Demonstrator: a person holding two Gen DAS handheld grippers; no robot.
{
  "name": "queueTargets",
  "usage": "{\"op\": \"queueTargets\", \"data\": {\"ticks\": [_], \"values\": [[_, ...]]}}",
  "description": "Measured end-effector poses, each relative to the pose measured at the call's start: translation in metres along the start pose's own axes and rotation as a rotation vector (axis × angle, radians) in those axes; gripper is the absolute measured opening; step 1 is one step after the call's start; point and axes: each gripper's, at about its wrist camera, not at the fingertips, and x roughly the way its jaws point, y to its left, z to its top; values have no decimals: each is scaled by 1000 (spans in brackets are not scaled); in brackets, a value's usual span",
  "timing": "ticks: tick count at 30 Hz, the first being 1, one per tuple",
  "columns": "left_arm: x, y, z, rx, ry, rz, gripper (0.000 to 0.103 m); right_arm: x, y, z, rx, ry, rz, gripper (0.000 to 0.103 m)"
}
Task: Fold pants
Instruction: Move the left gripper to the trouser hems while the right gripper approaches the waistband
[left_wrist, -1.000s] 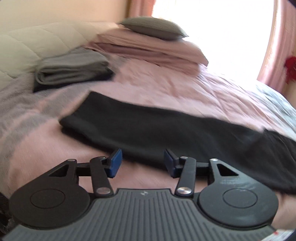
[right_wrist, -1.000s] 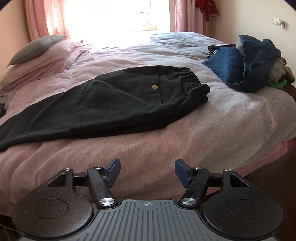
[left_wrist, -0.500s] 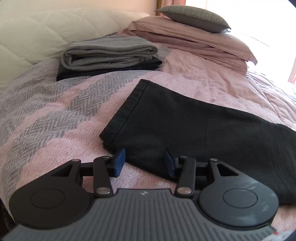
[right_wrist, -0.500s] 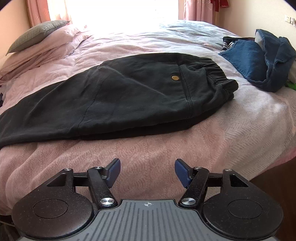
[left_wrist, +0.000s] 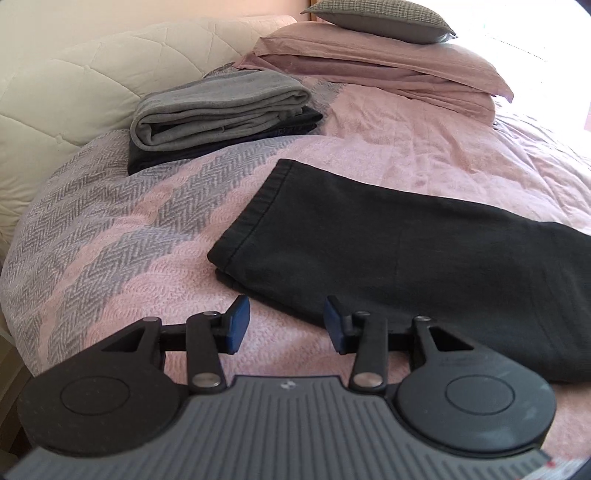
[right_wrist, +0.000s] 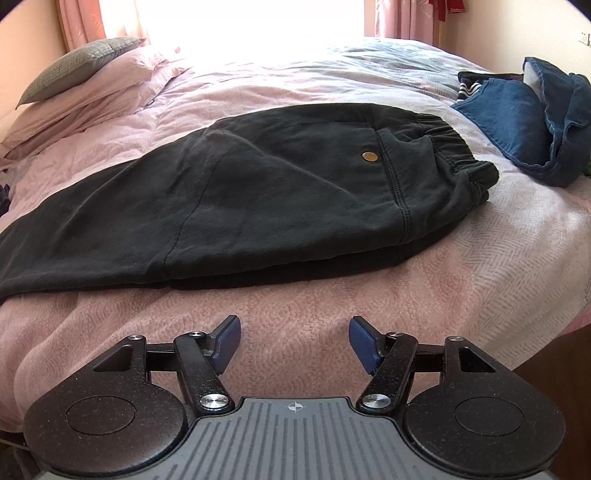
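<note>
The black cotton pants (right_wrist: 280, 192) are seen laid flat across the pink textured bedspread (right_wrist: 295, 306), already doubled lengthwise so that one leg lies on the other; the crosswise folds are judged still to be made. In the left wrist view the hemmed cuff end (left_wrist: 255, 218) lies just ahead of the left gripper (left_wrist: 283, 325), whose blue-padded fingers (left_wrist: 236, 323) are closing with a gap between them; nothing is pinched, though the near edge of the leg lies right at the pad on the right. In the right wrist view the gathered elastic waistband (right_wrist: 458, 155) and a small brass snap (right_wrist: 368, 157) beside a stitched pocket seam are seen, and the right gripper (right_wrist: 294, 341) is held over bare bedspread with its fingers spread and empty, the pants lying apart from it. The fabric appears soft, matte and fairly thick, likely to drape rather than crease sharply. A folded grey garment on a dark one (left_wrist: 221, 110) is stacked near the quilted cream headboard (left_wrist: 74, 92), and crumpled blue denim clothing (right_wrist: 528, 122) is heaped beyond the waistband, possibly awaiting folding.
</note>
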Motion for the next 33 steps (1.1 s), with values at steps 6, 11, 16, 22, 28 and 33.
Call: {"op": "queueTargets", "data": {"ticks": [6,11,16,22,28,33], "values": [[-3,25,-10,-243,61,-266,43,-10,2,4,8,-61,-3,62],[24,48,-31,-528,136,-417,46,-16,37,13,-50,-161,82,62],[40,65,-40,-747,119,-501,50,2,112,18,-193,-176,203,62],[24,74,-34,-745,55,-540,57,15,203,8,-326,-196,323,62],[51,71,-36,-765,95,-537,48,34,252,2,-359,-183,339,62],[51,65,-36,-698,4,-559,45,39,273,1,-372,-214,322,62]]}}
